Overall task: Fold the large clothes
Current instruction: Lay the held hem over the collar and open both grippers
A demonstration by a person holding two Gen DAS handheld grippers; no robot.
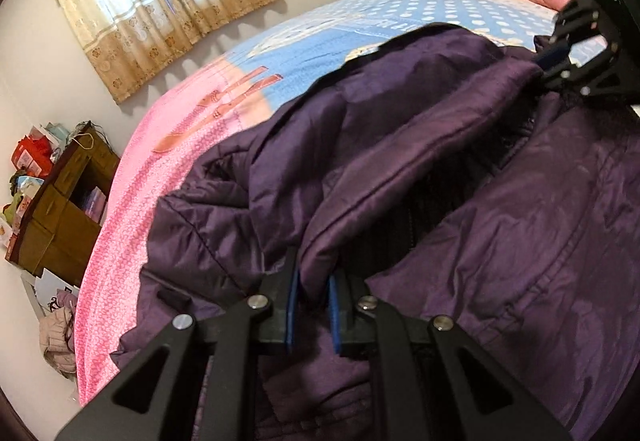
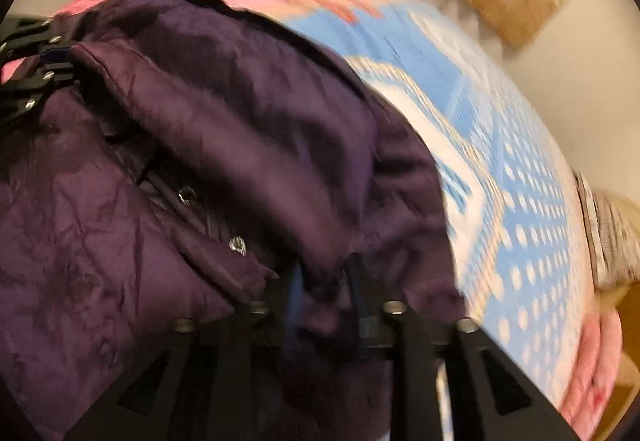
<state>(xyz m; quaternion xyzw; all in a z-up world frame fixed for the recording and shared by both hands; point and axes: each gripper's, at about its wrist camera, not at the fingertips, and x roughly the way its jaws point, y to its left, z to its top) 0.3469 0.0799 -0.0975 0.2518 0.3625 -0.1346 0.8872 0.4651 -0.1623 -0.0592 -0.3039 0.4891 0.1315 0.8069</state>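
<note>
Gripping purple jacket — left hand-held gripper clenched | right hand-held gripper unclear

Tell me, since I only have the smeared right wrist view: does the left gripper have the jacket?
Observer: Yes. In the left wrist view, the left gripper is shut on a folded edge of the purple jacket.
Operator: What stands beside the bed over there?
Observer: A wooden cabinet stands next to the bed, with boxes on top.
Operator: Anything on the floor?
Observer: A heap of pale clothes lies near the bed's corner.
</note>
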